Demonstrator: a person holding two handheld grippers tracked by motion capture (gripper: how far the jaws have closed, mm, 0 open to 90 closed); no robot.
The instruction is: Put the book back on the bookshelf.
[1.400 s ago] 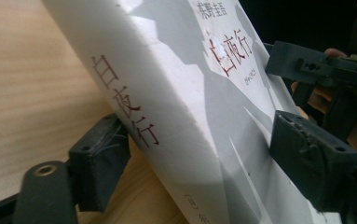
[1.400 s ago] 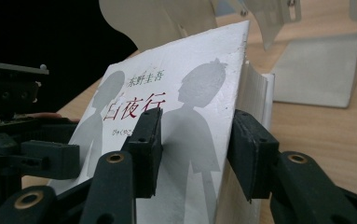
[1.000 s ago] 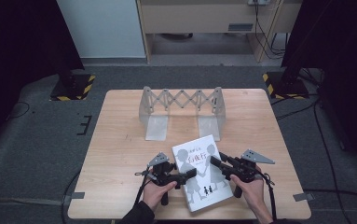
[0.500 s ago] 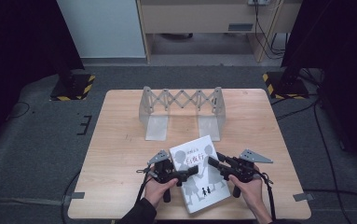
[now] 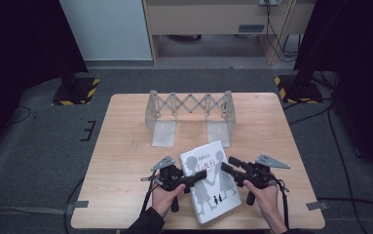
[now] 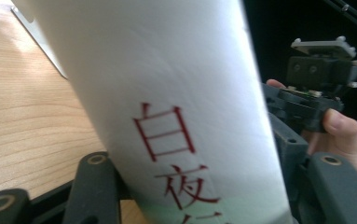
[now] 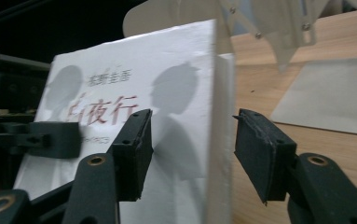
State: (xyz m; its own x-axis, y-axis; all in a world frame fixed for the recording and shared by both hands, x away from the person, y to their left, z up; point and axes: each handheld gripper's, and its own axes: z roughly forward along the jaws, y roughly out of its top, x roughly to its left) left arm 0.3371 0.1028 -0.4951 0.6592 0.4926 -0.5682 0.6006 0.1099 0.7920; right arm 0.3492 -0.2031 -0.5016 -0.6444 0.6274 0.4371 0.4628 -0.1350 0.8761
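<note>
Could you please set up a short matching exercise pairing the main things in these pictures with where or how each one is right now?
Things:
1. white paperback book with red characters
2. grey metal expanding rack with scissor links
3. left black two-jaw gripper
4. right black two-jaw gripper

States:
a. stands at the far middle of the wooden table
b. jaws open, straddling the book's edge
c. held up between both grippers
d. jaws on either side of the book's spine

Pairs: 1-c, 2-a, 3-d, 4-b

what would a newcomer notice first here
A white book with red characters and grey silhouettes at the table's near edge, the left claw and right claw at either side of it. Behind it stands a clear accordion rack at mid-table.
</note>
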